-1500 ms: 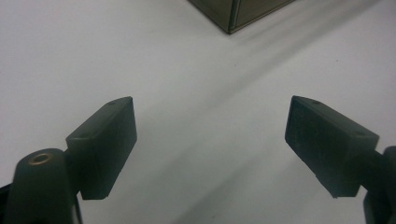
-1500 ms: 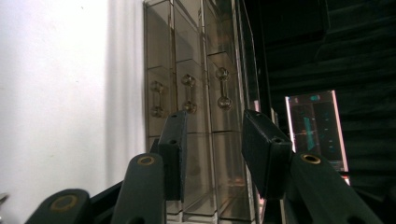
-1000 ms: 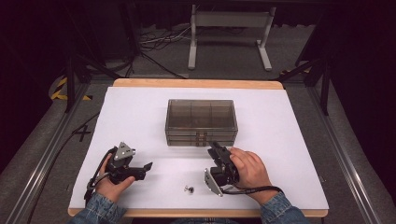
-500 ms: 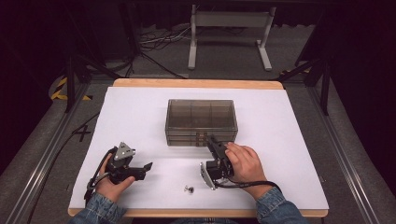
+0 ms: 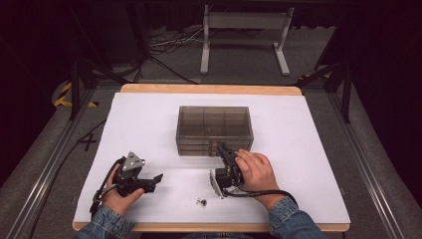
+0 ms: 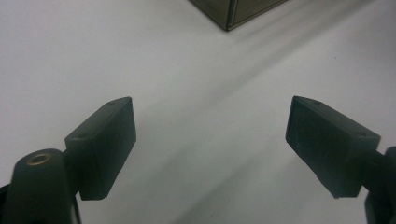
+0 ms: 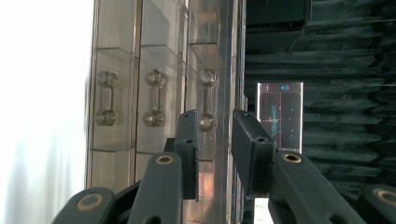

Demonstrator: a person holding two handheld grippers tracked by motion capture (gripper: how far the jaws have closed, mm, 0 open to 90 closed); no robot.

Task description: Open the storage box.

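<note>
Right gripper (image 5: 222, 148) we find half-spread, jaws just closing around the drawer box's (image 5: 214, 130) handle (image 7: 207, 100) at twelve o'clock; left gripper (image 6: 210, 144) spread wide.

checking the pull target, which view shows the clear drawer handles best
The right gripper view: three clear dumbbell-shaped drawer handles show large on the smoky transparent plastic drawer box. The high view shows the box small, handles indistinct; the left gripper view catches a corner.
</note>
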